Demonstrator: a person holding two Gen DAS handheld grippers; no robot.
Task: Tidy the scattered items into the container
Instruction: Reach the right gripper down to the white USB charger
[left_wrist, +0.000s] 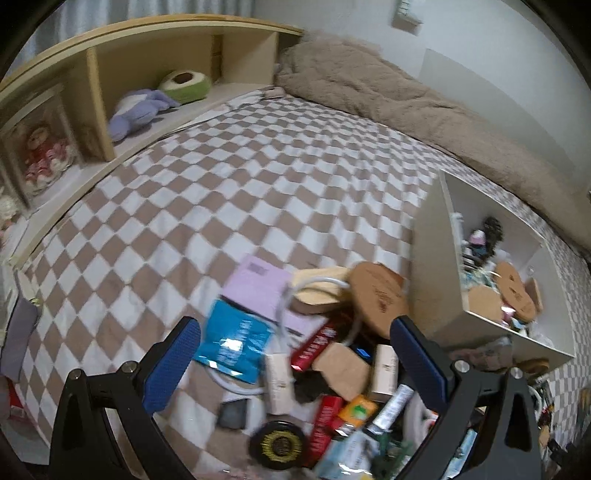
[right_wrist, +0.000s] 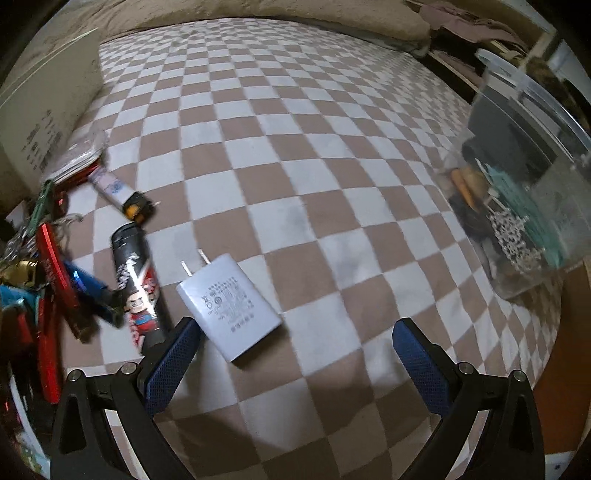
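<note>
Right wrist view: the right gripper (right_wrist: 295, 363) hangs with fingers wide and empty, the white charger (right_wrist: 229, 309) just ahead of its left finger; closing on it likely comes next.

Your left camera looks down, close over the pile of small things (left_wrist: 325, 369), facing the wooden shelf (left_wrist: 110, 92) | your right camera sits low near the white charger (right_wrist: 229, 310), facing the clear tub (right_wrist: 524, 192) | both 2 views share the checkered blanket (left_wrist: 258, 184).

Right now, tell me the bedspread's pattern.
A brown-and-white checkerboard bedspread, clearest in the right wrist view.
</note>
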